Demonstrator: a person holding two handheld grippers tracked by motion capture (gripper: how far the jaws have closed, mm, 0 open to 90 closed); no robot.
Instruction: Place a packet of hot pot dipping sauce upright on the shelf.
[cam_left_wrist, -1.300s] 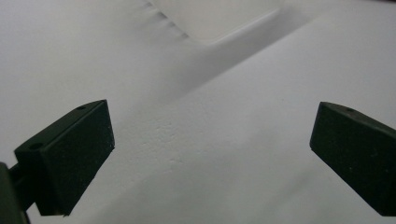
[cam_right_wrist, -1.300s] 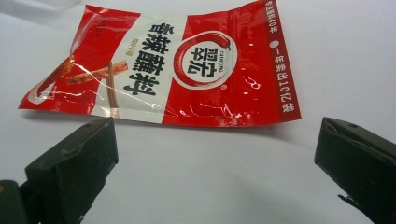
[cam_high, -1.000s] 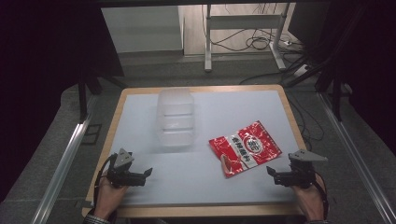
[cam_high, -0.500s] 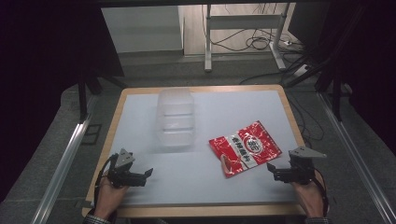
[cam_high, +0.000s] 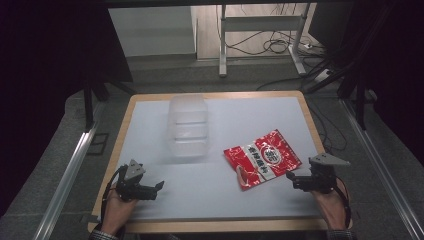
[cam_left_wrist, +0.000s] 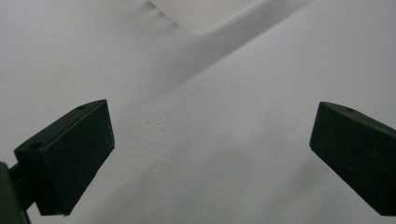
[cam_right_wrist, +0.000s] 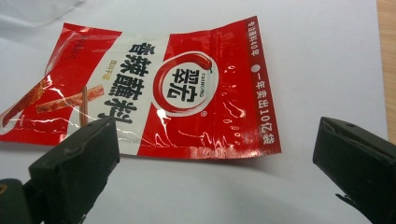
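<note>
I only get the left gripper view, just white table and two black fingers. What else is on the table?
Observer: A red packet lies flat toward the right side.
Operator: Is the other gripper holding it?
Observer: No, the right gripper is open, just short of the packet's near edge.
Operator: What's the pale thing at the top of my picture?
Observer: A clear tub, standing past your left gripper.

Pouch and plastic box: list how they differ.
The pouch is red and white with printed characters; the box is clear and unprinted. The pouch lies flat and thin; the box stands taller. The pouch sits just ahead of the right gripper; the box lies farther back, left of centre. Both rest on the table, ungripped.
</note>
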